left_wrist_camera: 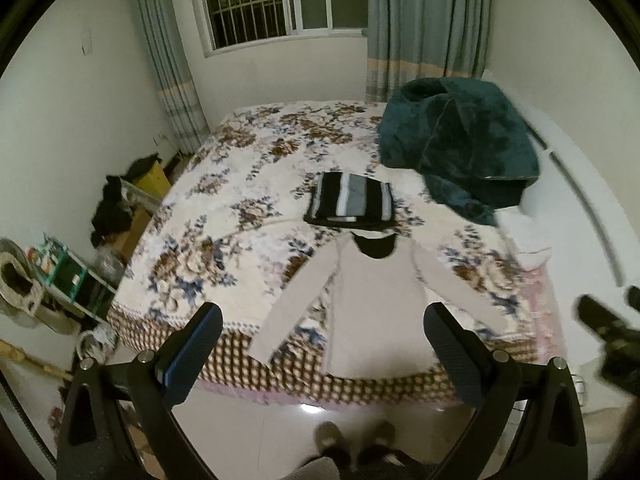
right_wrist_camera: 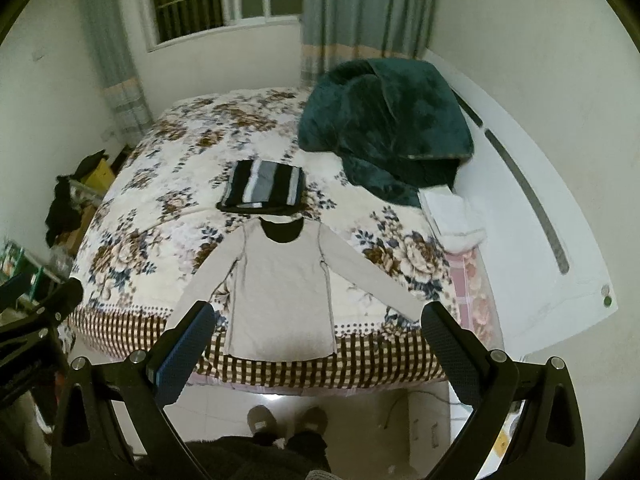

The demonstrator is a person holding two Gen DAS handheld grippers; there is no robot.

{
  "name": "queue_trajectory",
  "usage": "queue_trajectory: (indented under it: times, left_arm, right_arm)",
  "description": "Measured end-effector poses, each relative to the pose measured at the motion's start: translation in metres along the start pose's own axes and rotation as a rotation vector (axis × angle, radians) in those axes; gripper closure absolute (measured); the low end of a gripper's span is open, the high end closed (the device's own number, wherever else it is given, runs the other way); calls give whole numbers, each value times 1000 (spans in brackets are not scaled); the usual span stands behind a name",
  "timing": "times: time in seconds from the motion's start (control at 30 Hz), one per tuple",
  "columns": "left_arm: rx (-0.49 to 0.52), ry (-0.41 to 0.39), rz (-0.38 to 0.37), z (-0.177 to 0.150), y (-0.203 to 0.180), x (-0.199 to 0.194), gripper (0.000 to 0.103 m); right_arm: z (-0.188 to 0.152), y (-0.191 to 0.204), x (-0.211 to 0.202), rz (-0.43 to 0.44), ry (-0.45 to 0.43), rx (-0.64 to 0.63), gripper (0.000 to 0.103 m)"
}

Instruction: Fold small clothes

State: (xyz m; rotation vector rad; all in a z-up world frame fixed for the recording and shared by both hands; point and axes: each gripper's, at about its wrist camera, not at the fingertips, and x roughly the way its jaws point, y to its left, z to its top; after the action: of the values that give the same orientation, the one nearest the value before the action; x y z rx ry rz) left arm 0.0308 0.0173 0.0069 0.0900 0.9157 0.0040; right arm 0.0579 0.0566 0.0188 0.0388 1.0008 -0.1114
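A pale beige long-sleeved top (left_wrist_camera: 372,300) (right_wrist_camera: 280,292) lies flat and spread out at the near edge of the floral bed (left_wrist_camera: 240,184) (right_wrist_camera: 160,160), sleeves out to both sides, dark collar at the far end. A folded black, grey and white striped garment (left_wrist_camera: 350,200) (right_wrist_camera: 262,188) lies just beyond its collar. My left gripper (left_wrist_camera: 322,320) is open and empty, held above the floor in front of the top. My right gripper (right_wrist_camera: 318,318) is open and empty, also in front of the bed edge. It shows at the right edge of the left wrist view (left_wrist_camera: 608,336).
A dark teal blanket (left_wrist_camera: 456,148) (right_wrist_camera: 388,124) is heaped at the bed's far right. White folded cloth (right_wrist_camera: 452,216) lies beside it. Cluttered shelves and boxes (left_wrist_camera: 80,264) stand left of the bed. The person's slippered feet (right_wrist_camera: 288,420) stand on the tiled floor.
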Motion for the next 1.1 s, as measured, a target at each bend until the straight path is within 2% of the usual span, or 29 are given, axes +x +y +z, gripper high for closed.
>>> queue_trajectory:
  times: [0.1, 0.23, 0.3, 0.43, 0.57, 0.73, 0.83, 0.93, 0.97, 1.0, 1.03, 1.07, 1.1]
  left_arm:
    - [30, 13, 25, 3, -6, 48, 0]
    - [52, 82, 41, -2, -20, 128, 0]
    - [67, 128, 65, -6, -32, 174, 0]
    - [80, 233, 140, -21, -59, 280, 0]
    - [64, 332, 197, -41, -80, 375, 0]
    - [40, 475, 231, -71, -90, 472, 0]
    - [29, 510, 255, -89, -91, 522, 0]
    - [-4, 536, 267, -100, -86, 556, 0]
    - [-21, 544, 266, -102, -83, 565, 0]
    - [-44, 552, 263, -104, -77, 573, 0]
    - [-61, 557, 257, -104, -76, 581, 0]
    - [-85, 561, 251, -106, -68, 585, 0]
    - [-104, 560, 243, -106, -65, 590, 0]
  right_arm:
    - [1, -29, 57, -70, 46, 105, 0]
    - [-10, -89, 146, -167, 120, 262, 0]
    - [-27, -126, 203, -216, 171, 341, 0]
    - [-70, -209, 331, -258, 293, 530, 0]
    - [-111, -268, 449, -305, 363, 612, 2]
    - [-155, -330, 579, -276, 417, 785, 2]
    - [-181, -352, 629, -310, 485, 894, 2]
    - [-203, -363, 672, -268, 526, 995, 2]
    - [-206, -363, 680, -257, 527, 1007, 7]
    - [-209, -361, 690, -246, 523, 1017, 18]
    - [-209, -358, 694, -260, 514, 1014, 20]
    - [-208, -355, 696, -274, 494, 1011, 30]
    - [-205, -351, 696, -290, 467, 999, 49]
